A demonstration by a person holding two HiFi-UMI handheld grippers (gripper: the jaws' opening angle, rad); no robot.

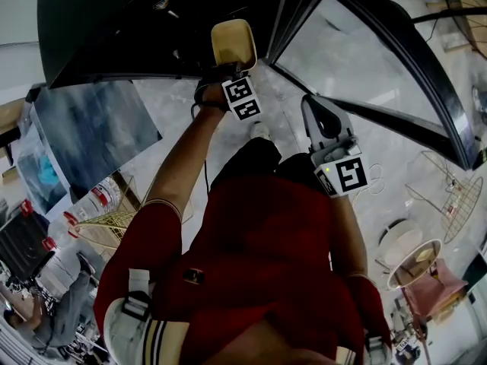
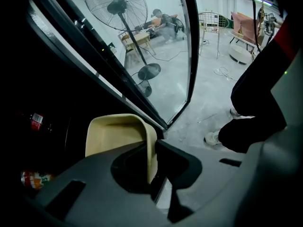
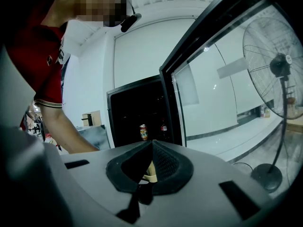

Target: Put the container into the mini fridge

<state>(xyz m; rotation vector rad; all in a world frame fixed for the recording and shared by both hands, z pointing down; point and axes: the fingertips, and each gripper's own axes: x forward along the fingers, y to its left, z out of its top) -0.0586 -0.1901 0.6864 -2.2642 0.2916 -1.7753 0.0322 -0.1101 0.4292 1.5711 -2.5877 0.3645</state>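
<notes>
Red shirt (image 1: 259, 234) fills the near foreground in the head view. Beyond it, left gripper (image 1: 230, 68) grips the container (image 1: 233, 42) at the open front of the mini fridge (image 1: 114, 29); right gripper (image 1: 313, 105) sits well apart.
Left gripper view: jaws clamped on the container's right wall. Container is beige, open-topped, with rounded corners, set against the dark interior.
Right gripper view: jaws closed together, facing the fridge.
</notes>
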